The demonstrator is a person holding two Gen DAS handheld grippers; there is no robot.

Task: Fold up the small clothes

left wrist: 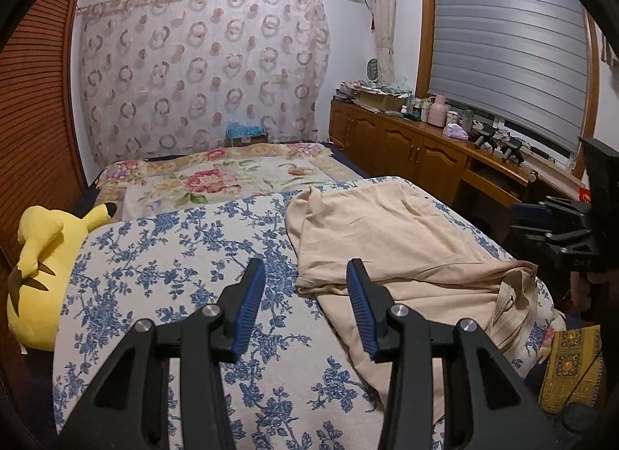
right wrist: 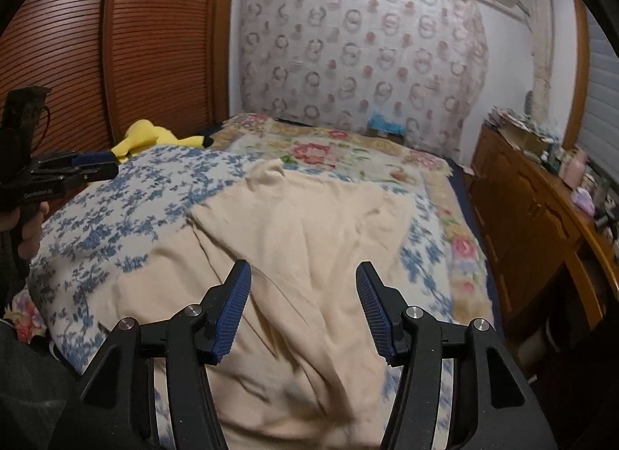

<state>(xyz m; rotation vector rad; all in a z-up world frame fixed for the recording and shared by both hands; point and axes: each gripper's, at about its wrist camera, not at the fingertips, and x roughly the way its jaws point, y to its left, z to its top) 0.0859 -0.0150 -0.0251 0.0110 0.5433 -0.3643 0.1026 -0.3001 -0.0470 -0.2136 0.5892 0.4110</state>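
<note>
In my left wrist view my left gripper (left wrist: 305, 287) hangs half-open and empty beside the beige garment (left wrist: 390, 241) lying rumpled right of centre, while my right wrist view shows my right gripper (right wrist: 303, 295) parted, gripping nothing, over that partly folded cloth at centre, folding unfinished.

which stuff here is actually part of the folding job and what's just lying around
Part of the job:
- beige garment, spread on the blue floral cover
- left gripper, open, holding nothing
- right gripper, open above the garment

Just lying about:
- yellow plush toy
- clutter on the wooden cabinet
- yellow patterned cloth
</note>
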